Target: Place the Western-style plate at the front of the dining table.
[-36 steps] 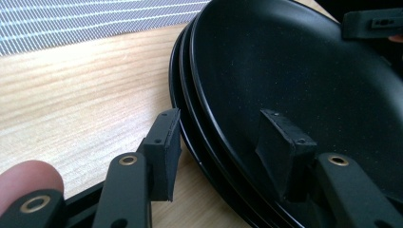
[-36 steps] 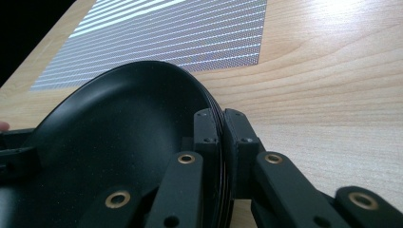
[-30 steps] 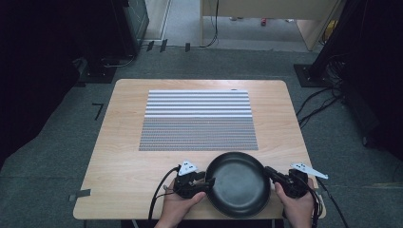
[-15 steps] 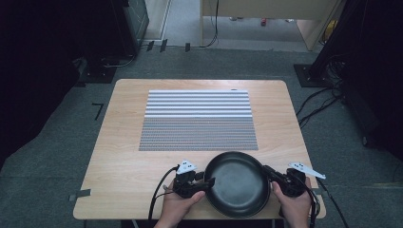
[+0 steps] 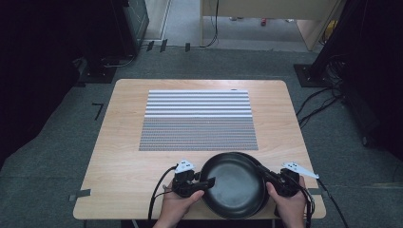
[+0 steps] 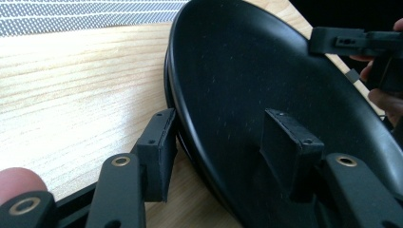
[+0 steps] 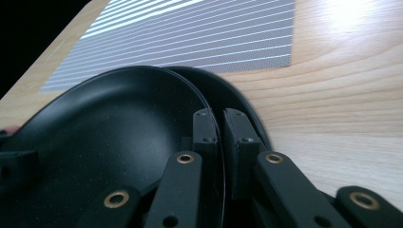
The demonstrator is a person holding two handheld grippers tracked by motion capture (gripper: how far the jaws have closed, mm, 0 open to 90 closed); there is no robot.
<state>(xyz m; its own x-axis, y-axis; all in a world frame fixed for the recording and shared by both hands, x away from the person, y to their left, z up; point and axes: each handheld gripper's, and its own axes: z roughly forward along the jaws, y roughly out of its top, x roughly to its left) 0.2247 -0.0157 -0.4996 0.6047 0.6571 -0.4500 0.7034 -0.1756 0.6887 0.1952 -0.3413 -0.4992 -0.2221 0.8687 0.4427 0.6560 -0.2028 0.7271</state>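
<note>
Two black plates lie stacked at the table's near edge; the upper plate (image 5: 233, 185) is tilted a little over the lower plate (image 7: 228, 92). My left gripper (image 5: 209, 183) stands open at the stack's left side. In the left gripper view its jaws straddle the upper plate's (image 6: 266, 71) rim, one pad outside and one inside the bowl. My right gripper (image 5: 266, 178) is at the stack's right side. In the right gripper view its pads (image 7: 205, 126) are pinched shut on the upper plate's (image 7: 109, 123) rim.
A striped grey and white placemat (image 5: 197, 118) covers the middle of the wooden table (image 5: 119, 161). Bare wood lies to its left and right. Cables trail off the table's near edge by both hands, and dark equipment stands on the floor around the table.
My right gripper has edged slightly inward toward the plates. The left gripper and the plates have hardly moved.
</note>
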